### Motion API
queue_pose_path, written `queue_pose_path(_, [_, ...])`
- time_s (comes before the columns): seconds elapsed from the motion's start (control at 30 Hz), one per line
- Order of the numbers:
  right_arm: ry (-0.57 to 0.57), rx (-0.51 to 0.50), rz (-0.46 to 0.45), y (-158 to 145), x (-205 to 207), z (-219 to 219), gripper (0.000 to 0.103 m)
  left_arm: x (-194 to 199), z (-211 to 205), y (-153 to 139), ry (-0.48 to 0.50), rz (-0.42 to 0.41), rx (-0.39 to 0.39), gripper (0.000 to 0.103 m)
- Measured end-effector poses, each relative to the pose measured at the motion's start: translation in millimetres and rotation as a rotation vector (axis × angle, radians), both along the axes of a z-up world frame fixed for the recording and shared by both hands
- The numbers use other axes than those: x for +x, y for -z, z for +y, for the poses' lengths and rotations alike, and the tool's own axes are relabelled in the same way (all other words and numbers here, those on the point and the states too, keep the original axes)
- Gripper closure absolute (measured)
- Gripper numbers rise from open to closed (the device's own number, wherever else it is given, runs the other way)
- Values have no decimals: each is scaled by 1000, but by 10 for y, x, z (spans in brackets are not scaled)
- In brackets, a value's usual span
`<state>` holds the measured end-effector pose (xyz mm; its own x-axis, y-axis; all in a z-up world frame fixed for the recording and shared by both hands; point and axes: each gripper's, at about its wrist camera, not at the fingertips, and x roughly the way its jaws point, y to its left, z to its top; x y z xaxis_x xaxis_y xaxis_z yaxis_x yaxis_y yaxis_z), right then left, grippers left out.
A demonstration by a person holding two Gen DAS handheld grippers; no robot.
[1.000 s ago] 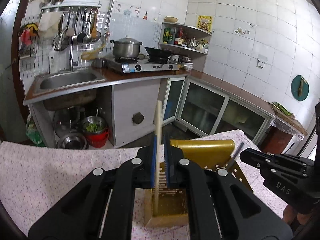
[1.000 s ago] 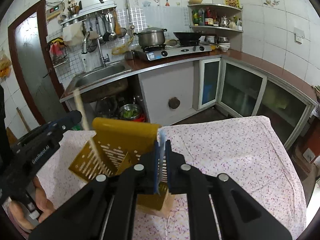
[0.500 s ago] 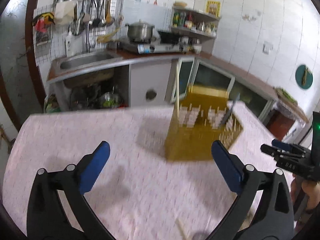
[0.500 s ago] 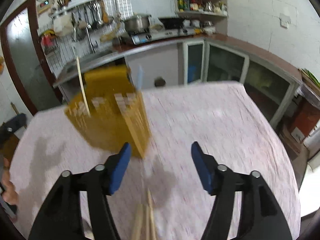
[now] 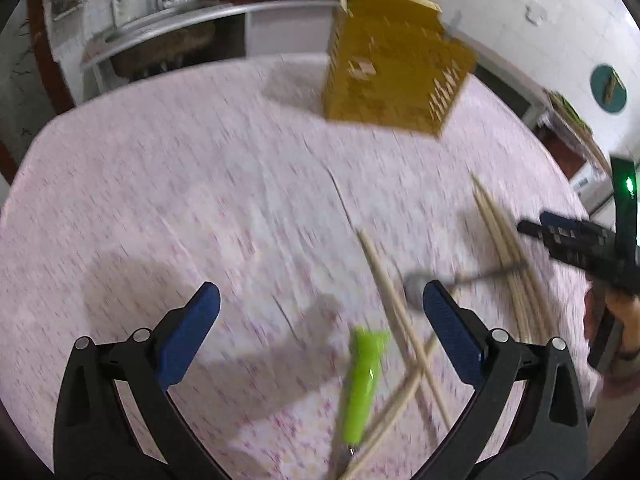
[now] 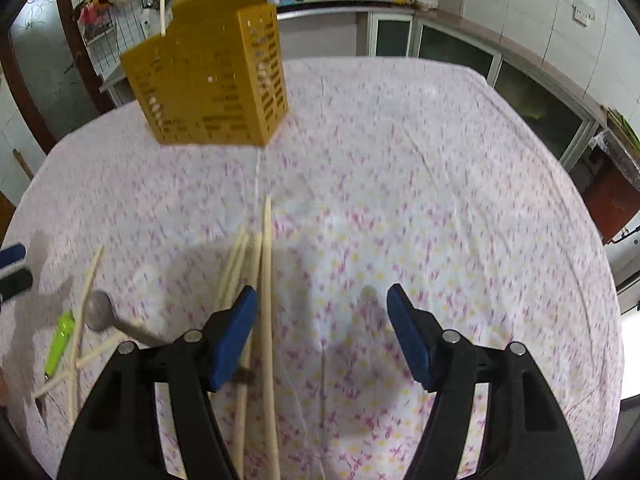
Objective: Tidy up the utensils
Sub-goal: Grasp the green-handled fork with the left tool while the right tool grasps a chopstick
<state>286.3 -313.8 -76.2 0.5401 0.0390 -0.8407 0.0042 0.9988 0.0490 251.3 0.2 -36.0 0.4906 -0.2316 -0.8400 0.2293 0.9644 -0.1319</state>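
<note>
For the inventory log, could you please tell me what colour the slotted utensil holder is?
Mustard yellow; the slotted utensil holder shows best in the right wrist view.

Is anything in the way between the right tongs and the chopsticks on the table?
No. The right tongs are open, and the chopsticks lie on the cloth right by the left pad. Nothing sits between them.

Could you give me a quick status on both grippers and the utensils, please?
Left gripper open, empty. Right gripper open, empty. Chopsticks, spoon loose on cloth; one chopstick in holder.
</note>
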Motion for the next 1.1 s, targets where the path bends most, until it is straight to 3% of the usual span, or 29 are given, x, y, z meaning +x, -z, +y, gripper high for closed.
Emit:
queue_pose_path(0.17, [-14,-14,10,61,-37,46,38,-203,-84,109,40,-11,48,8])
queue_pose_path(0.27, [-34,-20,27,54,-10,104,53,-308,-147,116,68,-11,45,16])
queue_pose_path(0.6, [-74,-61,96,22,218,268,76,-206,-376,281,132,49,152,65])
queue_pose_path(0.7, [-77,-87,117,9,333,327,83,-111,-377,306,126,75,148,71])
queue_pose_path(1.1, [-60,-61,269,48,770,352,84,203,-406,349,110,162,157,80])
